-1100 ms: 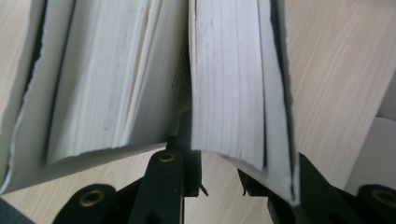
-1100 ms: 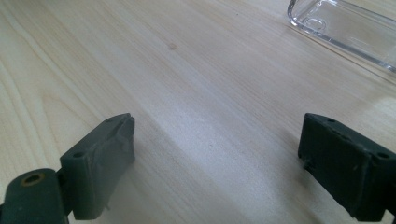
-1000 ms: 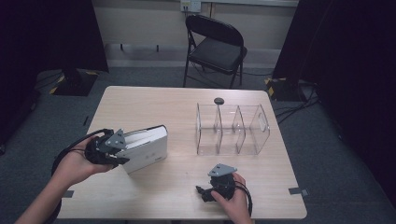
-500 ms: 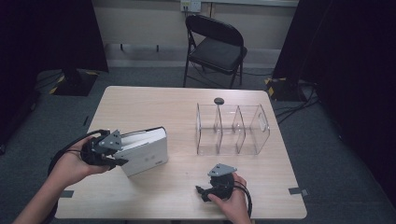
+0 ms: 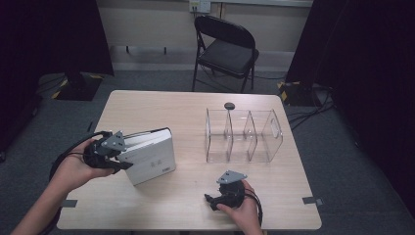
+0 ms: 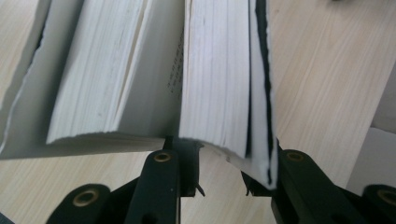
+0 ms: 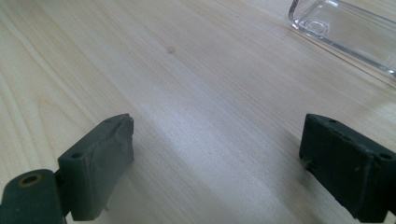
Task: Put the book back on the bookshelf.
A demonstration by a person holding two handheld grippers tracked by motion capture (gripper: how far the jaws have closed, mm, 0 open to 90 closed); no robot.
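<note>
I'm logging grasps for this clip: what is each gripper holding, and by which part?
The left gripper clamps part of the white book at its page edge; the right gripper holds nothing.

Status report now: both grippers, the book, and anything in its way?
Left gripper shut on part of the book, pages splayed. Right gripper open, idle on the table. Clear divider rack stands apart to the right, path open.
</note>
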